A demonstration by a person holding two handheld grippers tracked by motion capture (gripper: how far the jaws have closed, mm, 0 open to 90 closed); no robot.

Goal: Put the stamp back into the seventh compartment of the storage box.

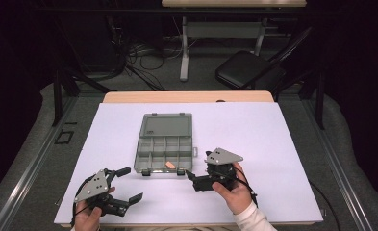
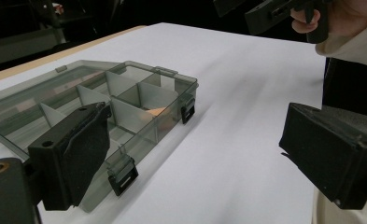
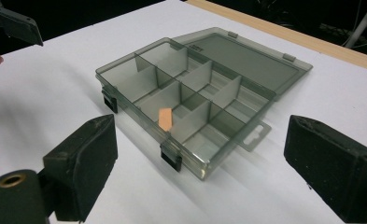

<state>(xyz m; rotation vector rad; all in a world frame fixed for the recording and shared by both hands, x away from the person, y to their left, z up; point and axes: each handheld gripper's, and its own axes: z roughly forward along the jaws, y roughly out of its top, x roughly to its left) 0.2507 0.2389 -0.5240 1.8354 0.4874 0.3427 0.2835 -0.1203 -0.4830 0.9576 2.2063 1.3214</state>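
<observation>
Left gripper [image 1: 131, 184]: near left of the sheet, held in the person's left hand [image 1: 88, 215]; jaws wide apart with nothing between them, pointing right towards the box.
White sheet [image 1: 273, 144]: covers the table top; a wooden edge shows along its far side.
Compartment box [image 1: 165, 143]: smoky clear plastic, at the middle of the sheet, lid laid flat open on the far side, black latches on the near wall.
Orange piece [image 3: 165, 119]: small flat tab lying in a near-row compartment, right of the middle, close against the near wall.
Right gripper [image 1: 190, 175]: just right of the box's near right corner, in the person's right hand [image 1: 234, 190]; jaws spread, nothing between them, clear of the box.
</observation>
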